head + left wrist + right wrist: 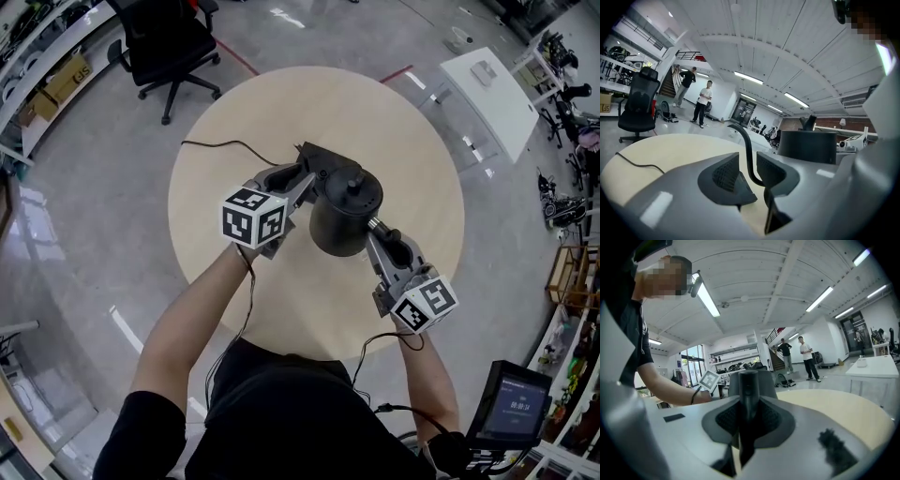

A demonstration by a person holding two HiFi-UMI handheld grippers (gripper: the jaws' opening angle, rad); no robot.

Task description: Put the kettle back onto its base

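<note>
Table: A round, pale wooden table stood on a grey polished floor.
Kettle: The black cylindrical kettle, with a knobbed lid, stood upright near the table's middle, between the two grippers. Whether it rested on something or hung clear of the top could not be told.
Handle: Its black upright handle faced near and right, towards the person.
Right gripper: The right gripper pointed in from the near right. Its jaws were clamped on that handle, with the ribbed pads pressed to either side of it.
Base: A dark, flat base showed just beyond the kettle's far-left edge and was partly hidden by the kettle.
Cord: A thin black cord ran from the base leftwards across the table.
Left gripper: The left gripper pointed in from the left, close to the base, with its jaws apart. The cord rose through the gap between them and was not squeezed.
Surroundings: A black office chair stood on the floor at the far left, and a white rectangular table at the far right.
</note>
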